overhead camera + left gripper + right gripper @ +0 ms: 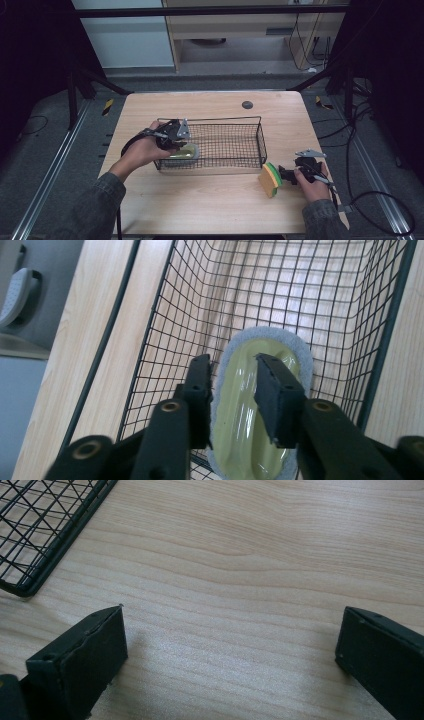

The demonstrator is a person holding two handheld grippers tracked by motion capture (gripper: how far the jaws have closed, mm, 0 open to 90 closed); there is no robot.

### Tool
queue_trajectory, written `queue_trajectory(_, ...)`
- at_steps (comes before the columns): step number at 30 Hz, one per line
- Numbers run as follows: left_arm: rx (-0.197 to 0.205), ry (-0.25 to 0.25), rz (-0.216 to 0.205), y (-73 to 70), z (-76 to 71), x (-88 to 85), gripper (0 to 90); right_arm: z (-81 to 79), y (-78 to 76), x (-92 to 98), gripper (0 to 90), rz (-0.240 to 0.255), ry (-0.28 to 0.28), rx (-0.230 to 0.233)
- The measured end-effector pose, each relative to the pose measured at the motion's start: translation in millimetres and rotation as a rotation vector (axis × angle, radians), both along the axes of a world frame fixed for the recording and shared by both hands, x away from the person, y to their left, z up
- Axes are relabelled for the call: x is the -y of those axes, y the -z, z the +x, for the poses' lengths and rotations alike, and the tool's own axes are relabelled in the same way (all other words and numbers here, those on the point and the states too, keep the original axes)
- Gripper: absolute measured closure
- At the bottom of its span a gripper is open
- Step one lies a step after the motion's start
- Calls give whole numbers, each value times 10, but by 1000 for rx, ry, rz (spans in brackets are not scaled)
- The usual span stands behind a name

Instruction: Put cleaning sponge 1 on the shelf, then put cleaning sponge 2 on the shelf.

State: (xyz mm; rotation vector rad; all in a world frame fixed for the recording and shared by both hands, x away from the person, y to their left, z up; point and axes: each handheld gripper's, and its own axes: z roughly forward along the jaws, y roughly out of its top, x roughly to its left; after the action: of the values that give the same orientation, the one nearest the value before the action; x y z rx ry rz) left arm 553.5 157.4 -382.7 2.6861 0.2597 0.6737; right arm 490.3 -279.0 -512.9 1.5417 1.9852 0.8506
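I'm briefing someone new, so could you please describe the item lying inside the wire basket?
On the wooden table stands a black wire basket. At its left end, under the left gripper, lies an oval pad, glossy yellow-green with a grey fuzzy rim, unlike the layered yellow-and-green sponge outside.

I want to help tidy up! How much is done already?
One down: the green scrubbing pad lies in the wire basket, with the left gripper right over it; whether its jaws grip it is unclear. In hand: the right gripper, jaws open, sits beside the yellow-green sponge on the table. Left: probably that sponge into the basket.
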Motion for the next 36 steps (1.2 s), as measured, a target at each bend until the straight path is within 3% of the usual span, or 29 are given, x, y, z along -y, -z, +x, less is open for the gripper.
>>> queue_trajectory(2, 30, -18, -28, -12, -37, -6, 583, -1, 0, -2, 4, 2, 2, -1)
queue_trajectory(5, 76, -63, -61, -45, -106, -23, 410, 0, 0, 0, 4, 0, 0, 0)
queue_trajectory(7, 81, -96, -95, -69, -138, -45, 267, 0, 0, -2, 4, 2, 3, -1)
queue_trajectory(10, 81, -151, -167, -119, -229, -118, 139, 0, 0, -2, 4, 2, 3, -1)
queue_trajectory(12, 79, -180, -223, -132, -290, -179, 114, 0, 0, -2, 3, 2, 3, -1)
queue_trajectory(14, 68, -220, -304, -138, -388, -285, 84, 0, 0, -2, 4, 2, 3, -1)
queue_trajectory(16, 60, -280, -417, -101, -521, -424, 56, 0, 0, -2, 4, 3, 3, -1)
queue_trajectory(17, 77, -305, -461, -57, -619, -522, 54, 0, 0, -2, 4, 3, 3, -1)
queue_trajectory(20, 102, -374, -527, 99, -841, -710, 45, 0, -1, -1, 5, 5, 4, -1)
queue_trajectory(22, 91, -437, -535, 256, -977, -815, 42, 1, -1, -2, 6, 7, 6, -1)
queue_trajectory(25, 47, -495, -496, 461, -1070, -930, 42, 5, -3, -4, 7, 6, 10, -3)
queue_trajectory(27, 52, -562, -491, 606, -1116, -1051, 43, 7, -19, -4, 25, 2, 17, -18)
queue_trajectory(31, -36, -602, -452, 851, -1036, -1194, 44, -36, -78, 10, 112, -10, 7, -49)
queue_trajectory(36, -76, -670, -484, 984, -888, -1320, 53, -176, -221, 74, 169, -62, 4, -67)
